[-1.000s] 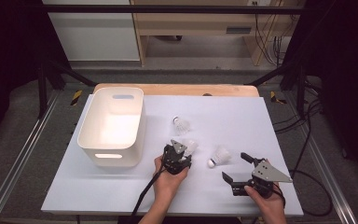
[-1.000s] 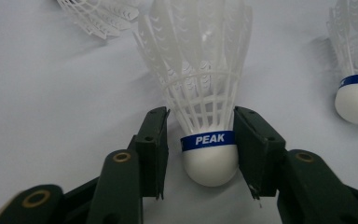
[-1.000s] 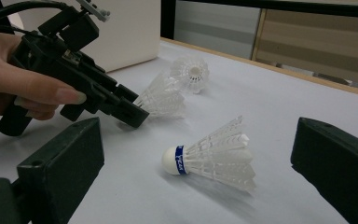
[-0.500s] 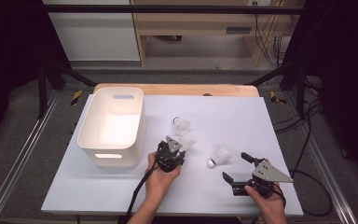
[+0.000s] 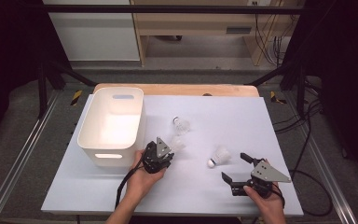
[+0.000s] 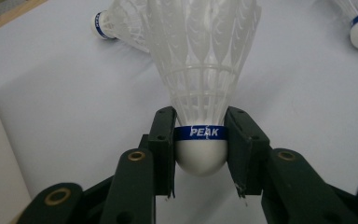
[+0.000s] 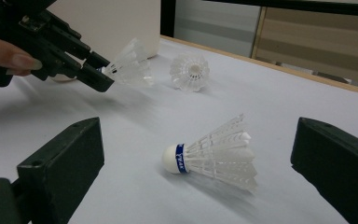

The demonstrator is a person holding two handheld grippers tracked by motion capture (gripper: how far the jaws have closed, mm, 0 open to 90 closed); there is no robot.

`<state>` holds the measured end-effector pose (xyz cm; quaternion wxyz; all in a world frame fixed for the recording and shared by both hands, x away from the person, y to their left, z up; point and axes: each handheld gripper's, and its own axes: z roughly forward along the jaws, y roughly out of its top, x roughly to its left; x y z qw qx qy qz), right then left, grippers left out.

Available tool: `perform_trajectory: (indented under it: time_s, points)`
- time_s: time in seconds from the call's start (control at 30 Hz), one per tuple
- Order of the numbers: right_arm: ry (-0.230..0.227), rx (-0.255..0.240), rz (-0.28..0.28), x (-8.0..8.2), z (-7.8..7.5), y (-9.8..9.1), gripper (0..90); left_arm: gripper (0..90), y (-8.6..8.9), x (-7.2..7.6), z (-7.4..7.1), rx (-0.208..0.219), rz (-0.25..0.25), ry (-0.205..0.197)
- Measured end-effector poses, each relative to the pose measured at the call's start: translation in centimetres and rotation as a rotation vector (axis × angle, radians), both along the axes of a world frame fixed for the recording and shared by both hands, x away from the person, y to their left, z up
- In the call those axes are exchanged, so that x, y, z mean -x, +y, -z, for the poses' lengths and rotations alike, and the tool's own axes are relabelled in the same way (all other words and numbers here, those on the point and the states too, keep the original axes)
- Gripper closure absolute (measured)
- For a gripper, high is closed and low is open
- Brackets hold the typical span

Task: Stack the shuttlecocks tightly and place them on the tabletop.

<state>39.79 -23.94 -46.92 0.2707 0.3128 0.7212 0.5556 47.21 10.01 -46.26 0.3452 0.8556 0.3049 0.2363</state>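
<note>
Three shuttlecocks sat near a white bin point(image 5: 111, 126) in the high view. Closer, the left gripper point(image 6: 200, 154) pinched the held shuttlecock point(image 6: 201, 70) at its blue PEAK band. Wide-spread, the right gripper point(image 7: 196, 158) framed a lying shuttlecock point(image 7: 212, 153) without touching it.

The left gripper point(image 5: 164, 150) is clamped on a shuttlecock point(image 6: 200, 88), while the right gripper point(image 5: 235, 168) is held wide open.

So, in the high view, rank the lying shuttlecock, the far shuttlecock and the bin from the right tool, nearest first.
From the right tool:
1. Lying shuttlecock, just ahead, to its left.
2. Far shuttlecock, mid-table, farther left.
3. Bin, at the table's left edge.
</note>
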Motion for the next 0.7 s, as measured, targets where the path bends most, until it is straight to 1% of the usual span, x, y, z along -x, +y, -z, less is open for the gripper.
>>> perform_trajectory:
  time_s: [0.13,0.2,0.3,0.43,0.5,0.63,0.7]
  points:
    - [0.001,0.003,0.000,0.0,0.0,0.0,3.0,65.1,0.3,0.2,0.5,-0.043,0.033,-0.005]
    - [0.002,0.004,0.000,0.0,0.0,0.1,3.0,65.1,0.4,0.3,0.6,-0.049,0.040,-0.002]
    - [0.002,0.003,-0.001,0.0,0.0,0.1,3.0,65.1,0.6,0.5,0.8,-0.069,0.054,-0.001]
    - [0.002,0.005,0.000,0.0,0.1,0.1,3.0,65.1,0.8,0.7,1.0,-0.071,0.062,0.007]
    - [0.003,0.005,0.000,0.0,0.1,0.1,3.0,65.1,0.9,0.7,1.1,-0.081,0.069,0.013]
    - [0.002,0.007,-0.001,0.0,0.1,0.1,3.0,64.7,1.2,0.7,1.4,-0.068,0.053,0.029]
    - [0.002,0.007,-0.001,0.0,0.1,0.1,3.0,61.5,1.3,0.7,1.4,-0.062,0.042,0.034]
